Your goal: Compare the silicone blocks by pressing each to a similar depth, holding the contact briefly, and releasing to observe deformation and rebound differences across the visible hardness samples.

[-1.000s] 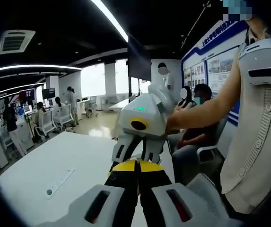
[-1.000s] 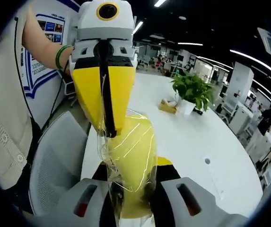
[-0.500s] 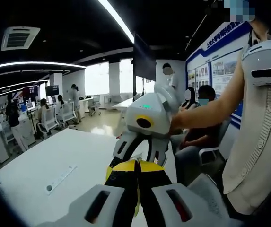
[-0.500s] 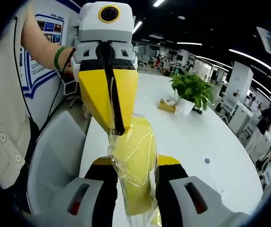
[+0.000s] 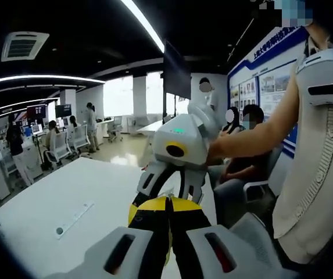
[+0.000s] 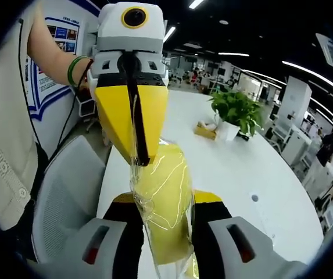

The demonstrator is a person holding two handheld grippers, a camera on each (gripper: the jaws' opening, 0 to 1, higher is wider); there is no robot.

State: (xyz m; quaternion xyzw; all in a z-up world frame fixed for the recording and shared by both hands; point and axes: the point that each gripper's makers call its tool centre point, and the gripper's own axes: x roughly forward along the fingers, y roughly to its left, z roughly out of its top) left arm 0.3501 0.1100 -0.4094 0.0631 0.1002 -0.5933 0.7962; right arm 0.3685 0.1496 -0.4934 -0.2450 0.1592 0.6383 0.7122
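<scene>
Pressing looks under way: right claw [image 6: 163, 232] clamps the wrapped yellow block [image 6: 165, 197] between its jaws above the white surface [image 6: 236, 168], left claw [image 6: 132, 136] pinches the wrap's top edge, so next comes a gentle release to watch rebound.

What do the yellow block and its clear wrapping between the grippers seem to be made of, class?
Yellow block: probably soft silicone or rubber, matte, with an even yellow surface and rounded edges. Wrapping: looks like thin clear plastic film, glossy, with bright streaks and wrinkles. The left gripper pinches the film; the right gripper holds the block.
</scene>
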